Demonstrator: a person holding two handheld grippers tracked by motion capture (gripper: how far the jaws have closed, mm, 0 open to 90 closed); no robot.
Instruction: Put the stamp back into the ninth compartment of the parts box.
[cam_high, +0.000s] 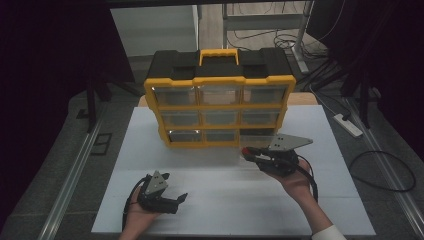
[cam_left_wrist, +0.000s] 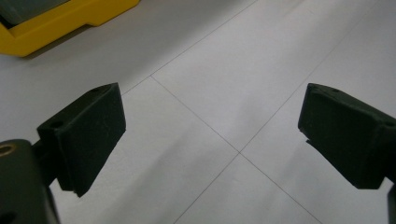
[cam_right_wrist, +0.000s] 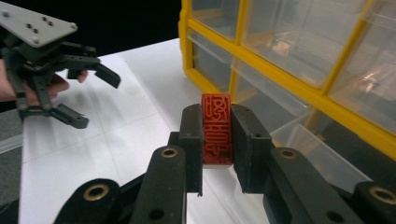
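A small red stamp with carved characters on its face sits upright between the black jaws of my right gripper, which is shut on it. In the high view the right gripper hovers just in front of the lower right drawers of the yellow and black organizer, with the stamp at its tip. My left gripper rests low at the front left of the table, open. Its jaws stand wide apart over bare table, with nothing between them. The right gripper view also shows the left gripper, open.
The organizer stands upright at the back middle of the white table, with clear drawers in three rows and a yellow handle on top. A clear lower drawer juts out near the stamp. Cables and a power strip lie on the floor at right.
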